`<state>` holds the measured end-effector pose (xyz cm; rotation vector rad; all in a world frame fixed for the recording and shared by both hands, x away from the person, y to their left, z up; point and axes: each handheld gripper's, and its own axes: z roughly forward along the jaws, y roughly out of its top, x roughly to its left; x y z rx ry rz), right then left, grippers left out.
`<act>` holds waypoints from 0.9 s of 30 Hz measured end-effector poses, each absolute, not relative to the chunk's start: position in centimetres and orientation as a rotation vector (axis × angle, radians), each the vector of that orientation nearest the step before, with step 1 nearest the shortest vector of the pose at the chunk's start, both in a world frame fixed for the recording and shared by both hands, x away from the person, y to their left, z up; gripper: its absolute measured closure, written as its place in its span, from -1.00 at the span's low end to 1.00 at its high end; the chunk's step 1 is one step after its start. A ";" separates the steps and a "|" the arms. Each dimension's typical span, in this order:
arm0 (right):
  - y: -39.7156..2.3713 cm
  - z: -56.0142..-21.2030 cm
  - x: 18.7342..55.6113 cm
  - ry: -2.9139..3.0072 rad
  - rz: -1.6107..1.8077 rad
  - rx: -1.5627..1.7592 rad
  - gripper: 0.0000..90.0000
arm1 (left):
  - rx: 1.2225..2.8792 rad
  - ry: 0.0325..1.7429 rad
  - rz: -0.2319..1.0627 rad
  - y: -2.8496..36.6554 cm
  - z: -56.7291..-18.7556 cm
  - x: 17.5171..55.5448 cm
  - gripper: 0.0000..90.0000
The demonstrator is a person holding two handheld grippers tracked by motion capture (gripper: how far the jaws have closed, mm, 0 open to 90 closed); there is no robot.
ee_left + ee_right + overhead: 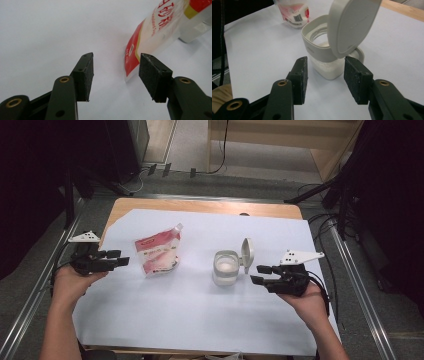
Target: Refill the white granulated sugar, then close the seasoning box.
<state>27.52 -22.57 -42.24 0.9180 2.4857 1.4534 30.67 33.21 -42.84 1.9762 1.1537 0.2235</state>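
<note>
A red-and-white refill pouch point(157, 252) with a corner spout lies flat on the white sheet, left of centre. A clear jar point(226, 268) holding white powder stands to its right, with its hinged grey lid point(247, 252) tipped up. My left gripper point(122, 258) is open just left of the pouch. In the left gripper view the pouch's corner point(150, 37) lies ahead of that gripper point(116, 57), with nothing between the pads. My right gripper point(256, 274) is open just right of the jar. The jar point(322, 45) and lid point(352, 25) stand just beyond its open jaws point(326, 60).
A white paper sheet point(200, 310) covers most of the wooden table point(200, 206). Metal rails run along both sides of the table. Dark stands and cables point(345, 195) crowd the floor at the back right. The pouch point(293, 11) lies behind the jar in the right gripper view.
</note>
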 end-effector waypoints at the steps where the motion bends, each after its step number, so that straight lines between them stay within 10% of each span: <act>1: -22.7 -42.3 27.6 2.482 1.456 0.931 0.22 | 1.972 1.164 0.223 33.3 -42.9 30.8 0.04; 17: -23.6 -41.8 28.7 2.452 1.456 1.039 0.90 | 1.990 1.178 0.267 31.2 -43.0 32.8 0.03; 27: -23.2 -41.9 30.2 2.405 1.464 1.140 1.00 | 2.011 1.166 0.272 30.7 -43.0 32.9 0.03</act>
